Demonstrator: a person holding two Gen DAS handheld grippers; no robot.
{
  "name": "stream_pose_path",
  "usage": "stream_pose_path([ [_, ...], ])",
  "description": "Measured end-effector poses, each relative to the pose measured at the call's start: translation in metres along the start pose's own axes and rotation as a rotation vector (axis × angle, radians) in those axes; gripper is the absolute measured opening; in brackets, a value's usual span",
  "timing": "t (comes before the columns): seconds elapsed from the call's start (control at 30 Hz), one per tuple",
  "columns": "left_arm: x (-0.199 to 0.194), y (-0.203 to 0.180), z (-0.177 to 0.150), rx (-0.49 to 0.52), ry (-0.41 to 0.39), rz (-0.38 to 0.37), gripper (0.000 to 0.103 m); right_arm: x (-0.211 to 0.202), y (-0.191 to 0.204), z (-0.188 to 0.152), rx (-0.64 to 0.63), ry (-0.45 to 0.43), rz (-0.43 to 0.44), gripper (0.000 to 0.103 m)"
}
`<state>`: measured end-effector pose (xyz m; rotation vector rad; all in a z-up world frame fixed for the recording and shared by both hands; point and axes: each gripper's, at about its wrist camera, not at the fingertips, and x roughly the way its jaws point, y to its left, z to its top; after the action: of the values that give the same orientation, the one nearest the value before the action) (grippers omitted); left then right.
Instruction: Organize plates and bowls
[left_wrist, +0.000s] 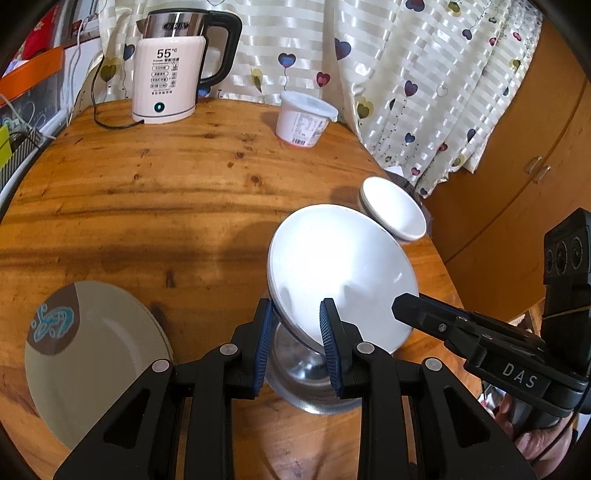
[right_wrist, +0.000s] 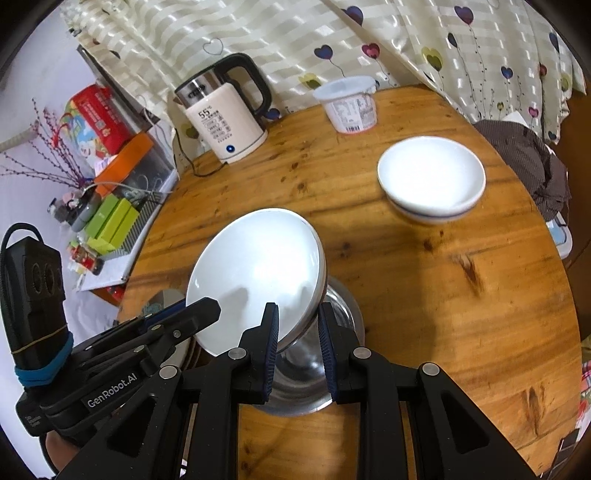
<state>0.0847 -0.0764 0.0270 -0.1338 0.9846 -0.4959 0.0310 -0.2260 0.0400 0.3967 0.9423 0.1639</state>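
1. left wrist view: the round wooden table (left_wrist: 155, 192) fills most of the scene, with a kettle (left_wrist: 170, 70) and a lidded tub (left_wrist: 303, 118) at its far edge.
2. a patterned plate (left_wrist: 92, 362) lies flat near the table's left edge; it is broad and thin, and is probably best taken at the rim.
3. the white bowl (left_wrist: 340, 269) is tilted, lifted between both claws above a steel bowl (left_wrist: 314, 380) that stands on the table. it looks like glazed ceramic: stiff, smooth, likely slippery and breakable, so a rim pinch from two sides suits it.
4. a stack of white bowls (left_wrist: 395, 210) sits near the right edge, well apart from the lifted one, and is a likely place to nest it.
5. the left gripper (left_wrist: 299, 328) is narrowly parted, its pads clamped on the white bowl's near rim.
6. the right gripper (right_wrist: 297, 332) is likewise nearly closed, pinching the rim's opposite side.
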Motion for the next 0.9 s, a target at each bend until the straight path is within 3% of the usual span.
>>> stream_pose_path([
  [0.9, 0.018, -0.001, -0.023, -0.004, 0.089, 0.008, 0.027, 0.011, -0.015, -0.023, 0.019, 0.083, -0.016, 0.022],
])
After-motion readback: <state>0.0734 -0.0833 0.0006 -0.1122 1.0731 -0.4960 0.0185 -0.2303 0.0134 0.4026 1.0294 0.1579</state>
